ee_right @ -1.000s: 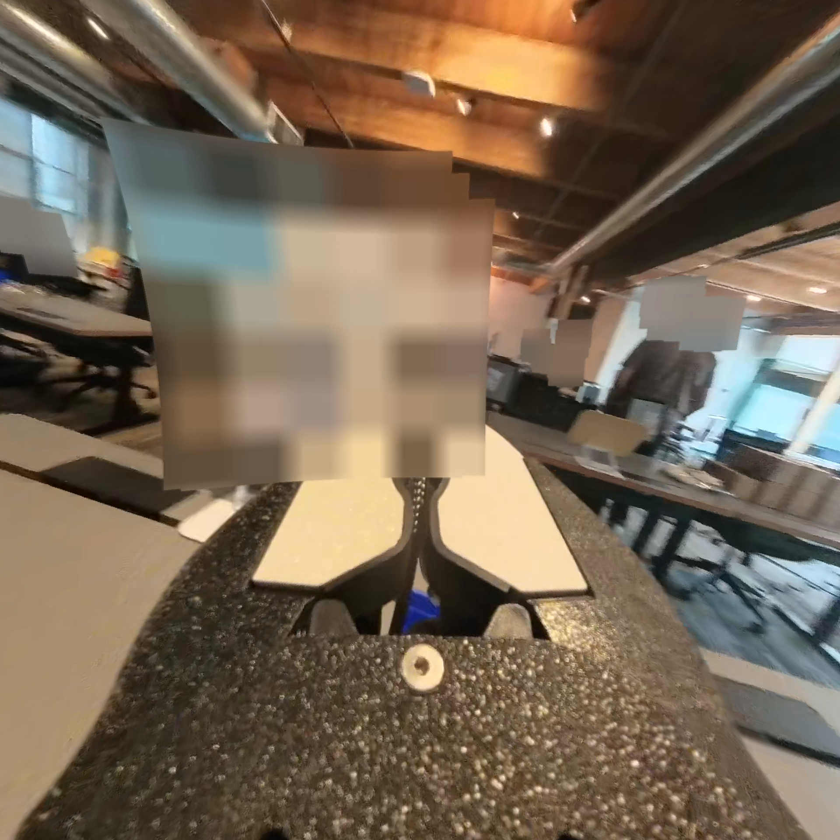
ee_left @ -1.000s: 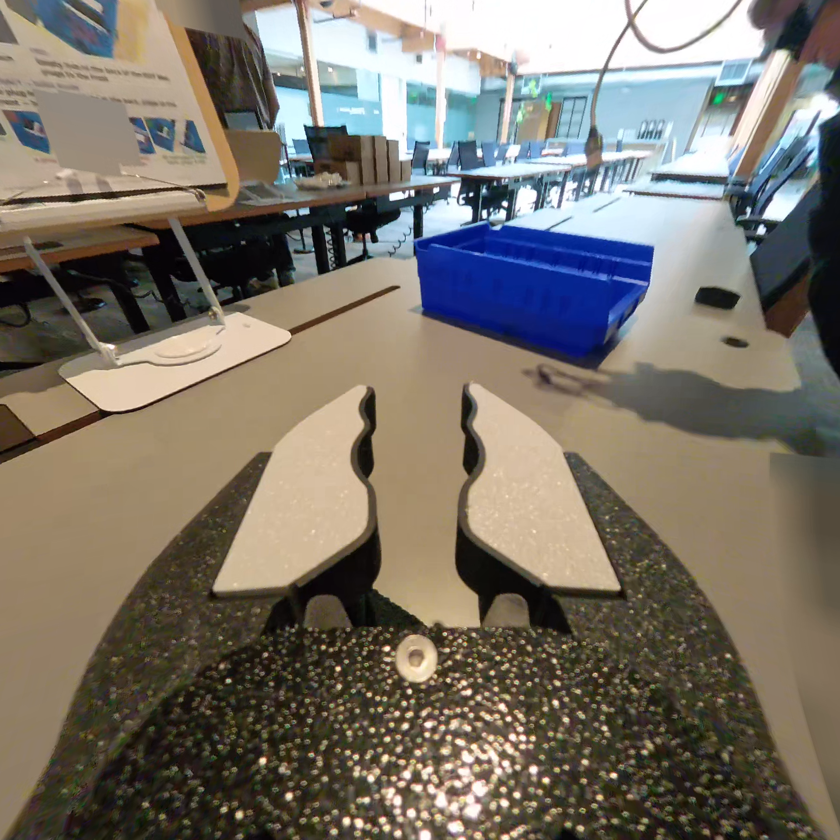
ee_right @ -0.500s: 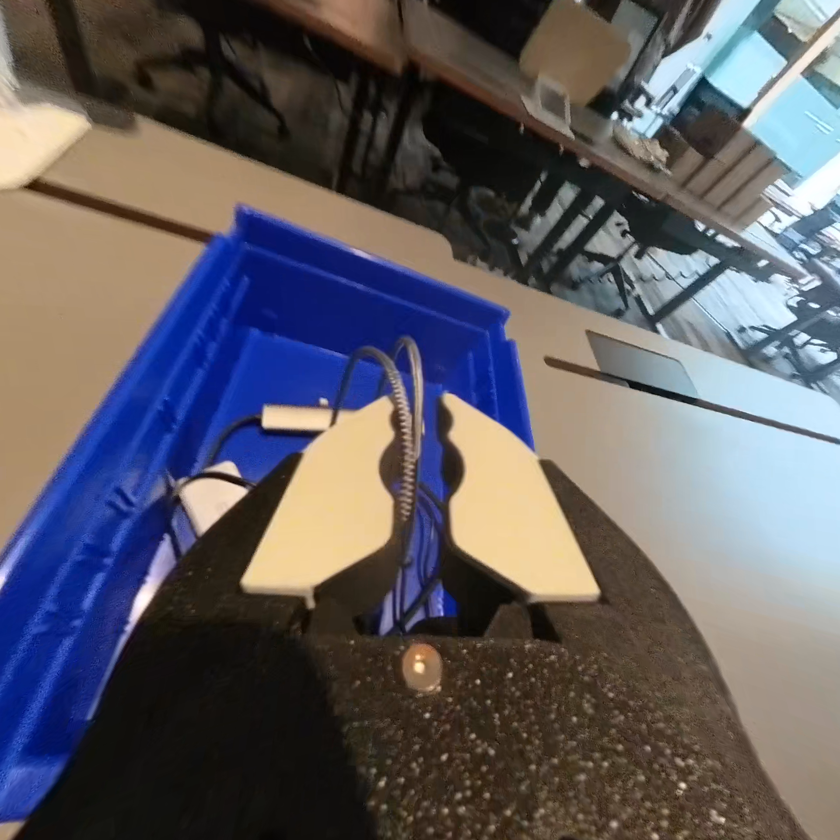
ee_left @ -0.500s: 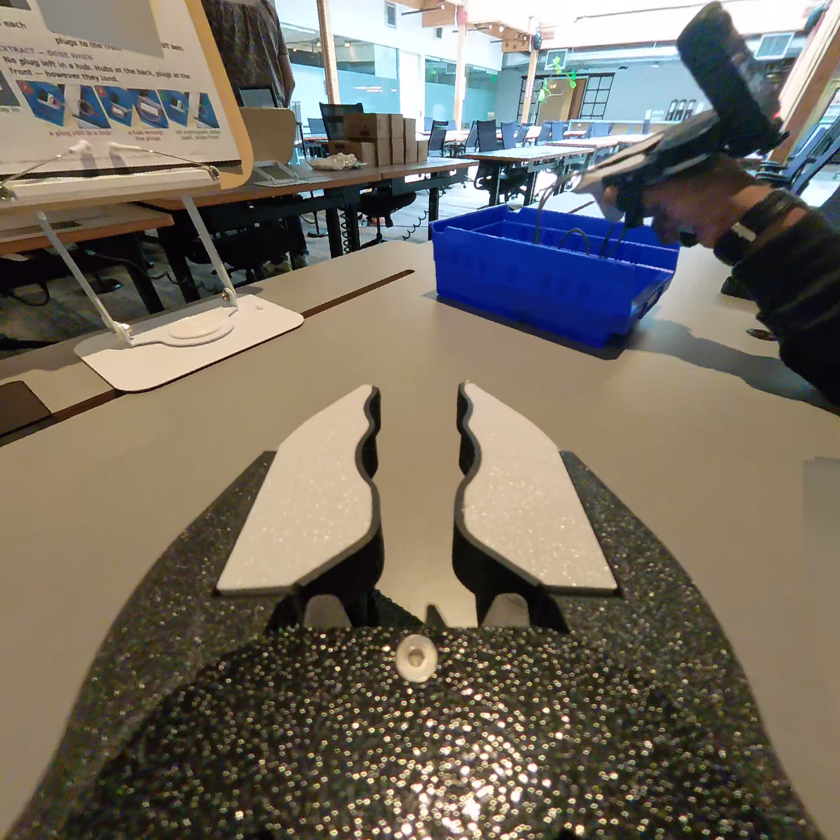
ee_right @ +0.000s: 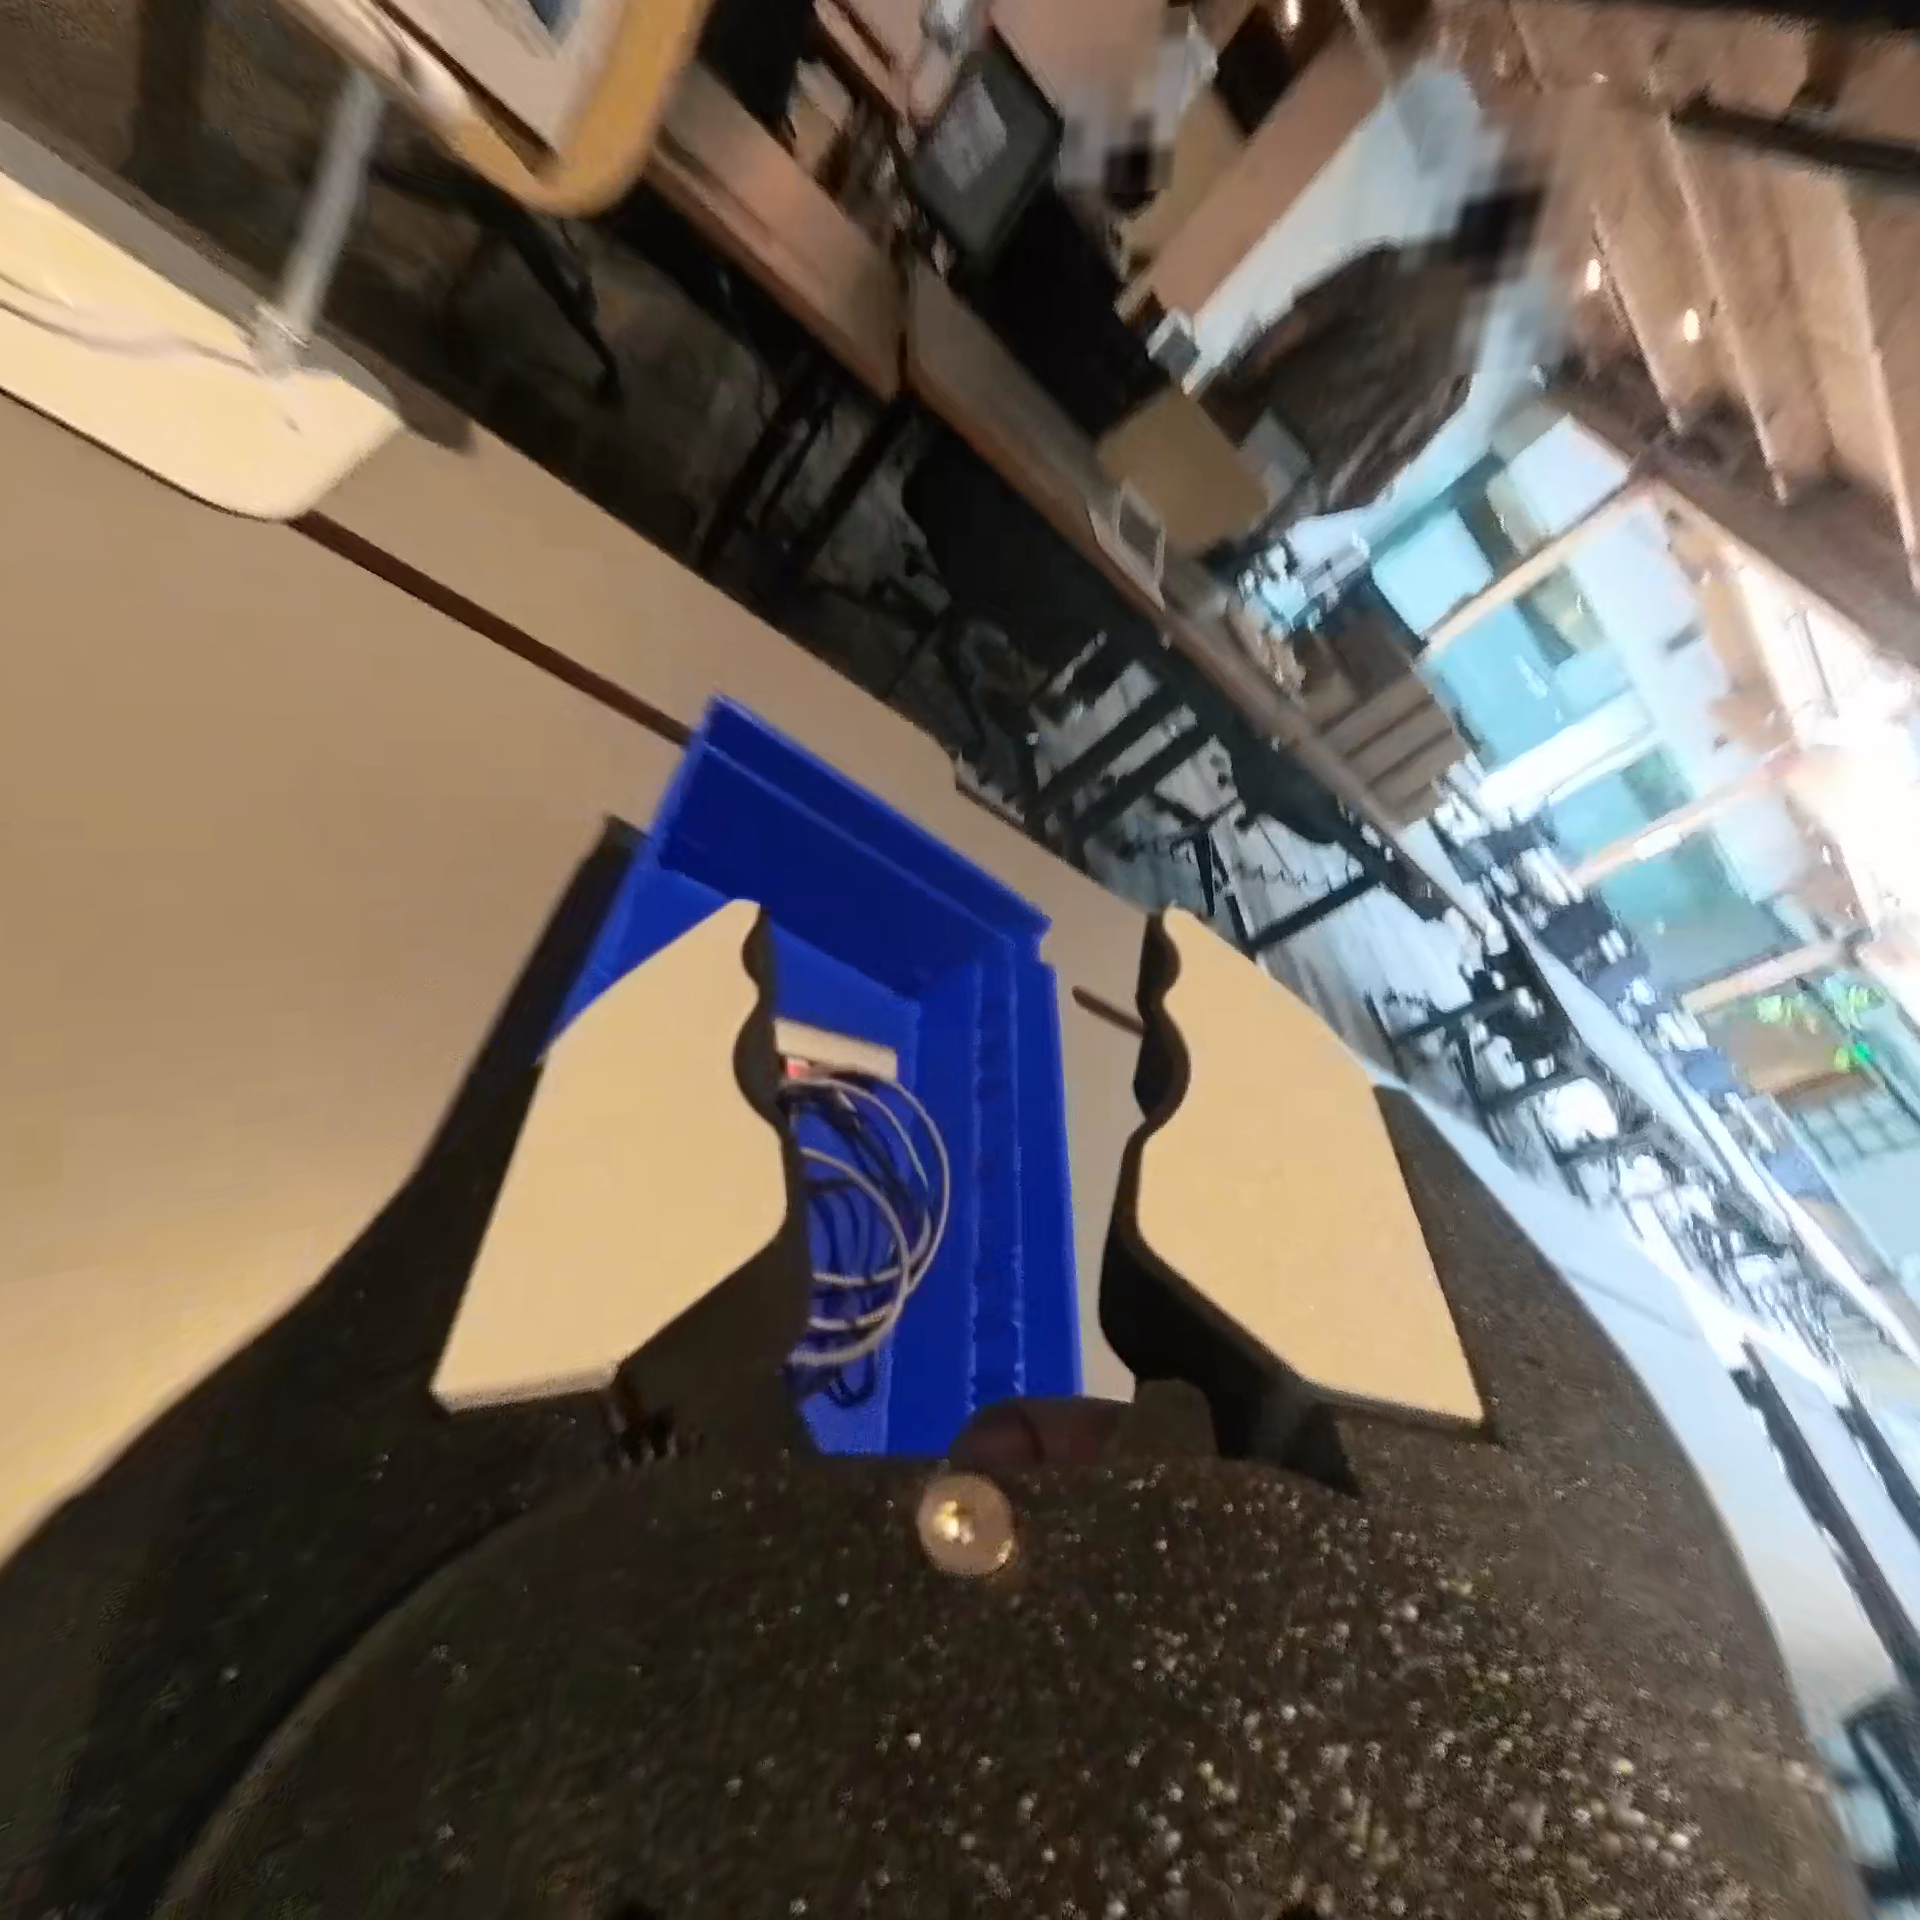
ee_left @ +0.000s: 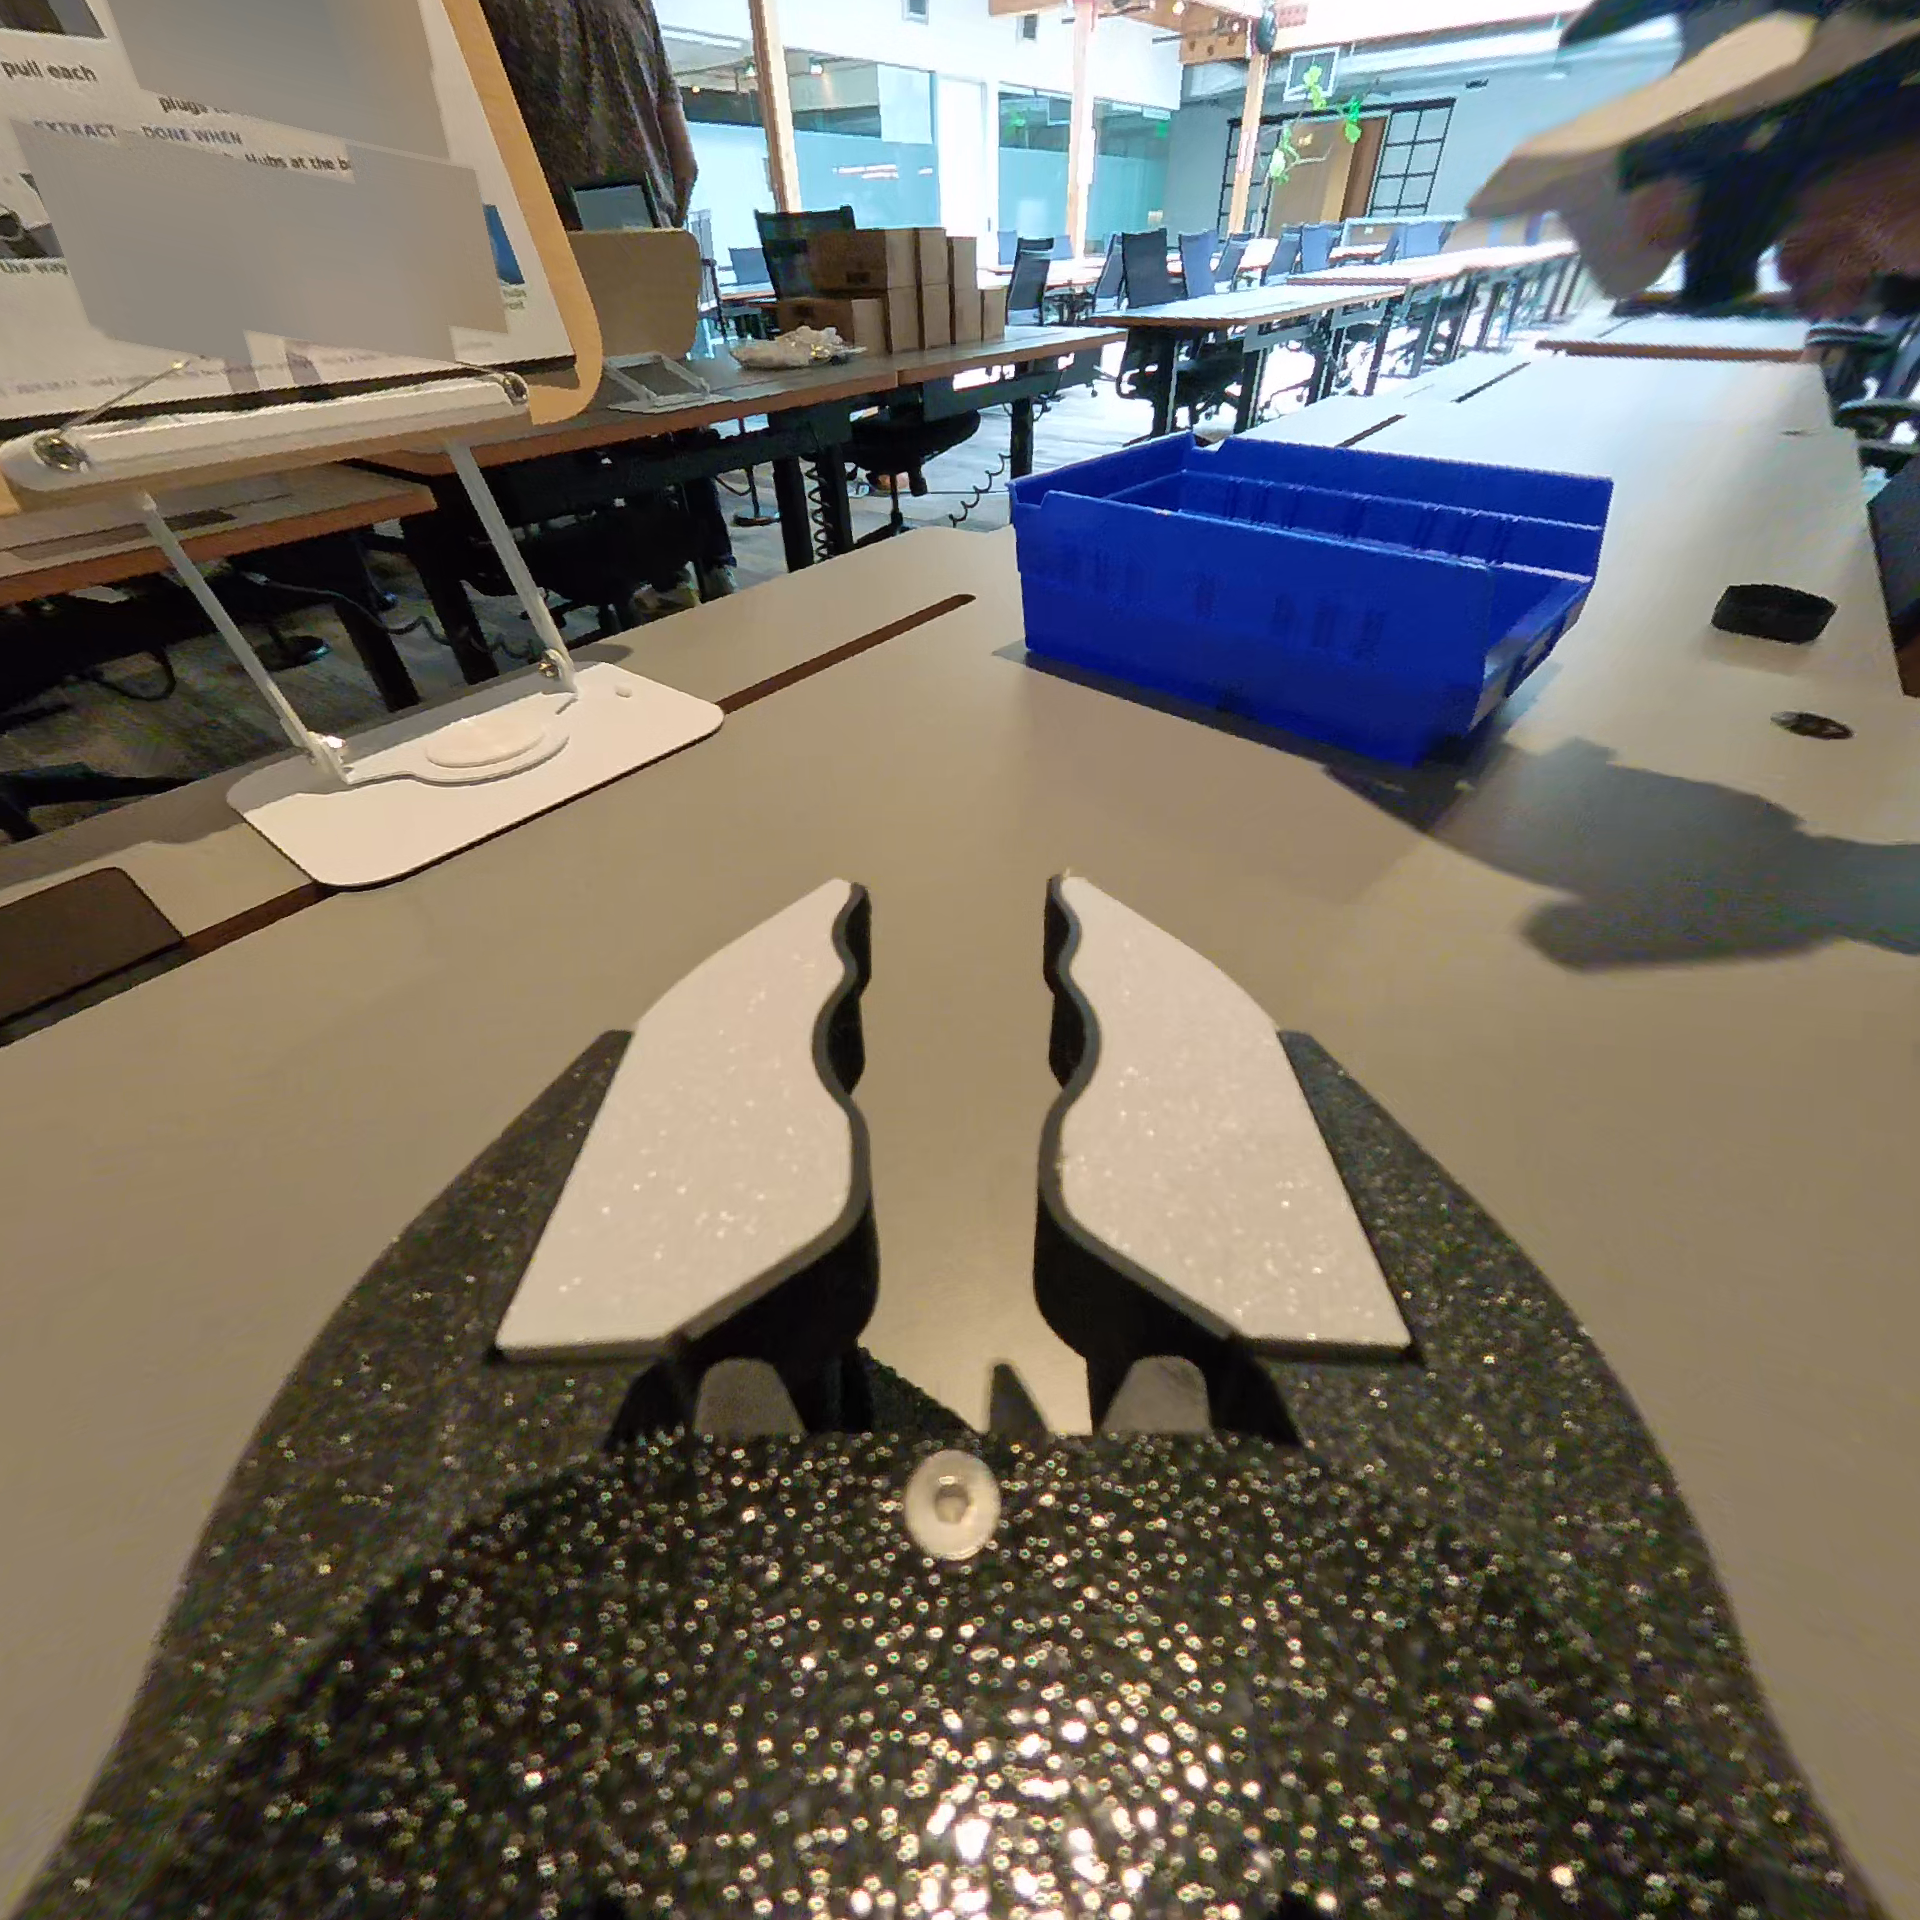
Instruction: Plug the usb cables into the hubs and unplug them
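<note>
A blue bin (ee_left: pixel 1299 592) stands on the grey table (ee_left: pixel 935 769) ahead and right of my left gripper (ee_left: pixel 951 904). The left gripper is open and empty, low over the table. My right gripper (ee_right: pixel 951 935) is open wide and empty, tilted, above the blue bin (ee_right: pixel 862 862). Between its fingers I see coiled grey USB cables (ee_right: pixel 883 1174) and a white hub (ee_right: pixel 842 1060) lying in the bin. In the left wrist view the right gripper (ee_left: pixel 1662 135) is a blur at the top right, above the bin. The bin's contents are hidden in that view.
A white stand base (ee_left: pixel 468 769) with a tilted instruction board (ee_left: pixel 260 208) sits at the left of the table. A small black object (ee_left: pixel 1771 613) lies right of the bin. Other desks and chairs fill the room behind. The right wrist view is motion-blurred. About 40 centimetres separates my left fingertips from my right.
My right gripper brought a cable down into the blue bin, let it go, opened wide and lifted away. The left gripper stayed open and hardly moved.
</note>
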Demonstrator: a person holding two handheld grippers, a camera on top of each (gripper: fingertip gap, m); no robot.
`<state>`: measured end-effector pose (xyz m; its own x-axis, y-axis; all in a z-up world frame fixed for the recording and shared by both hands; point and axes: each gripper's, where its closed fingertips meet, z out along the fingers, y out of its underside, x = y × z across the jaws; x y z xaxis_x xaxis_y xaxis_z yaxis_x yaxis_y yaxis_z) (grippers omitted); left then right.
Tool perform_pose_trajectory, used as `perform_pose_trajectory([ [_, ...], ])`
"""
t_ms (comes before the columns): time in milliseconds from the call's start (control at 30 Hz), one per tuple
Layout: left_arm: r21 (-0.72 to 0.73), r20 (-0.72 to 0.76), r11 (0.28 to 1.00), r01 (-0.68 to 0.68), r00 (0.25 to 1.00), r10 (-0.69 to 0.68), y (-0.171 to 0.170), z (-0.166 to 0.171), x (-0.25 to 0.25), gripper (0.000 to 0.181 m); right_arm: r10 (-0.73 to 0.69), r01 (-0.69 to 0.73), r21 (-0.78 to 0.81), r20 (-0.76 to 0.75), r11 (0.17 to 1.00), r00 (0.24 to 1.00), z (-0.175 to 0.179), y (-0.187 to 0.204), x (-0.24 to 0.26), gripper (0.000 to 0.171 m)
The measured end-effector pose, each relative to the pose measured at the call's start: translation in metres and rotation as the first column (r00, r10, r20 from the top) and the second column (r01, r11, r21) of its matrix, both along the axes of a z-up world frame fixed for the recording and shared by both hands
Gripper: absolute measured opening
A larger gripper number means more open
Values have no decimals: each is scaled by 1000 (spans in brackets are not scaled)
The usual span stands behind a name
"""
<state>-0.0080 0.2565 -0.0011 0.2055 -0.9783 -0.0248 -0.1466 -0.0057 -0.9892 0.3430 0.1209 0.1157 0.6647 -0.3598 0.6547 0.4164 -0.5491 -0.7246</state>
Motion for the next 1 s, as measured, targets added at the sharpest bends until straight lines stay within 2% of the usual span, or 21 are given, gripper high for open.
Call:
perform_pose_trajectory([
  [100,20,-16,999,-26,1000,26,3,-1,-4,31,156,-157,12,25,988,987,14,14,-58,63],
  [200,49,-41,997,-65,997,67,7,-4,-11,31,422,-425,-28,-77,905,903,-11,40,-138,58],
  [300,81,-81,986,-149,985,155,19,-11,-26,31,603,-638,-90,-247,765,758,-71,61,-213,55],
  [367,80,-109,966,-246,961,253,34,-16,-44,31,630,-705,-137,-355,696,691,-122,69,-245,55],
  [433,77,-116,927,-367,920,374,54,-16,-73,32,617,-731,-185,-424,657,662,-170,74,-262,55],
  [500,96,-109,856,-508,849,516,76,-6,-115,33,593,-744,-204,-489,636,640,-206,73,-272,55],
  [567,158,-83,743,-650,741,666,97,19,-168,33,580,-765,-222,-535,605,614,-227,67,-281,55],
  [667,235,-54,537,-810,541,839,123,68,-252,32,596,-778,-241,-524,581,608,-233,63,-287,54],
  [733,275,-109,445,-852,432,895,139,92,-294,32,594,-790,-220,-553,572,584,-234,62,-291,49],
  [800,307,-241,427,-850,365,899,157,99,-323,32,581,-801,-193,-596,567,555,-235,62,-293,47],
  [867,295,-433,480,-826,332,838,180,84,-341,32,570,-800,-189,-611,570,550,-236,61,-292,49],
  [933,237,-644,550,-801,294,706,200,49,-357,33,572,-800,-184,-610,571,549,-235,60,-291,49],
  [1000,161,-793,585,-795,249,556,215,7,-373,34,578,-801,-182,-604,571,549,-234,60,-291,48],
])
